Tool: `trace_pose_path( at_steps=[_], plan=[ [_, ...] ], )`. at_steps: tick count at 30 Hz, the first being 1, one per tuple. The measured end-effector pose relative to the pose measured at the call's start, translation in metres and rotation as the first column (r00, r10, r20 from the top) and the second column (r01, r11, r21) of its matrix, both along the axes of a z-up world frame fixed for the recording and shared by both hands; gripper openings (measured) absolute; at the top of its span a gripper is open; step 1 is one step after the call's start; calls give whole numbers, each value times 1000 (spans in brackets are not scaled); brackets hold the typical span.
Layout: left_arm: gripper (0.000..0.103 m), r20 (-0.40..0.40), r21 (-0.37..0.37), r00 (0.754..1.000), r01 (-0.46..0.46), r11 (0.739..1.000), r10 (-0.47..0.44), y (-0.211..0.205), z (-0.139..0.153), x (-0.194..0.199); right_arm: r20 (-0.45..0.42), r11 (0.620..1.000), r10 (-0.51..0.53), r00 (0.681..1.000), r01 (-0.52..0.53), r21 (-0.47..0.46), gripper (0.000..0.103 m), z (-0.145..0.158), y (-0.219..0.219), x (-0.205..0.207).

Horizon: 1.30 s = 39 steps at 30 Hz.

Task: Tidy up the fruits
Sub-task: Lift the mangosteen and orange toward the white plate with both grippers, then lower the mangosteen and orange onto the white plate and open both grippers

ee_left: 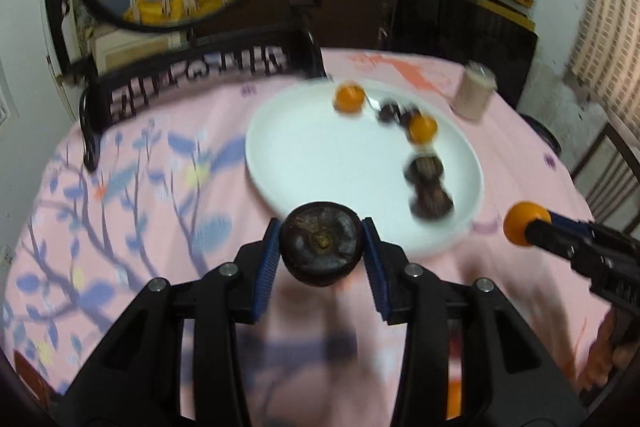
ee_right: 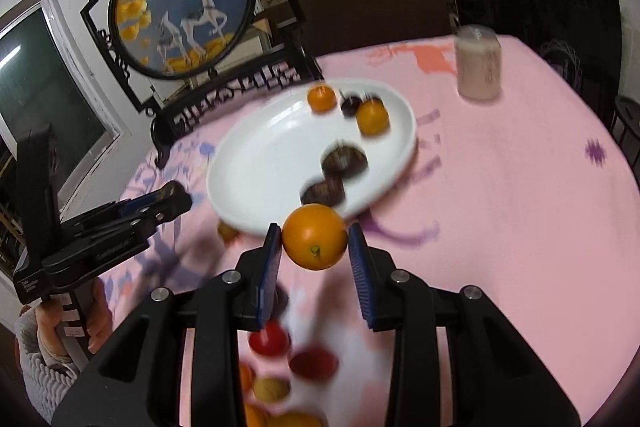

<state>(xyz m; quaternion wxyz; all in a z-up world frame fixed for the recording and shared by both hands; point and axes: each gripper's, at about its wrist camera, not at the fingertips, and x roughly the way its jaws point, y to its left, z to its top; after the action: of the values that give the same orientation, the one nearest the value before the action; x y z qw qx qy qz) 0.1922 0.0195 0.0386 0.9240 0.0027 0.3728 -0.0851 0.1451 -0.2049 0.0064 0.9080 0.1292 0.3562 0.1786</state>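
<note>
A dark mangosteen (ee_left: pixel 322 247) is pinched across its widest part between the left gripper (ee_left: pixel 322 253) pads, just short of the white plate's (ee_left: pixel 304 131) near rim. A small orange (ee_right: pixel 315 242) is clamped likewise by the right gripper (ee_right: pixel 315 247), also near that rim. Both fruits are judged light, firm-skinned and round, so a roll is likely on release.

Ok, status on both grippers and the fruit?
Left gripper shut on dark round mangosteen. Right gripper shut on small orange citrus. White round plate ahead, path clear.
</note>
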Motion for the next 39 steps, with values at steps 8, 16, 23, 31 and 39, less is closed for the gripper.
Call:
trace_pose_path(
  at_steps=[8, 16, 23, 31, 39],
  plan=[
    [50, -21, -24, 998, -56, 998, 56, 2, -12, 62, -3, 995, 74, 997, -74, -71, 35, 2, 56, 64],
    [68, -48, -70, 998, -34, 997, 30, 5, -24, 79, -41, 990, 88, 995, -92, -104, 54, -20, 65, 79],
    [69, -28, -50, 997, -74, 996, 73, 12, -17, 64, -11, 994, 77, 997, -78, -82, 54, -7, 55, 60],
    [70, -28, 4, 997, -70, 998, 70, 24, -32, 9, 11, 998, 48, 999, -48, -52, 62, -5, 31, 12],
    [70, -27, 40, 999, 23, 999, -22, 13, -47, -18, -22, 999, -5, 1000, 6, 45, 64, -14, -3, -15]
  ],
)
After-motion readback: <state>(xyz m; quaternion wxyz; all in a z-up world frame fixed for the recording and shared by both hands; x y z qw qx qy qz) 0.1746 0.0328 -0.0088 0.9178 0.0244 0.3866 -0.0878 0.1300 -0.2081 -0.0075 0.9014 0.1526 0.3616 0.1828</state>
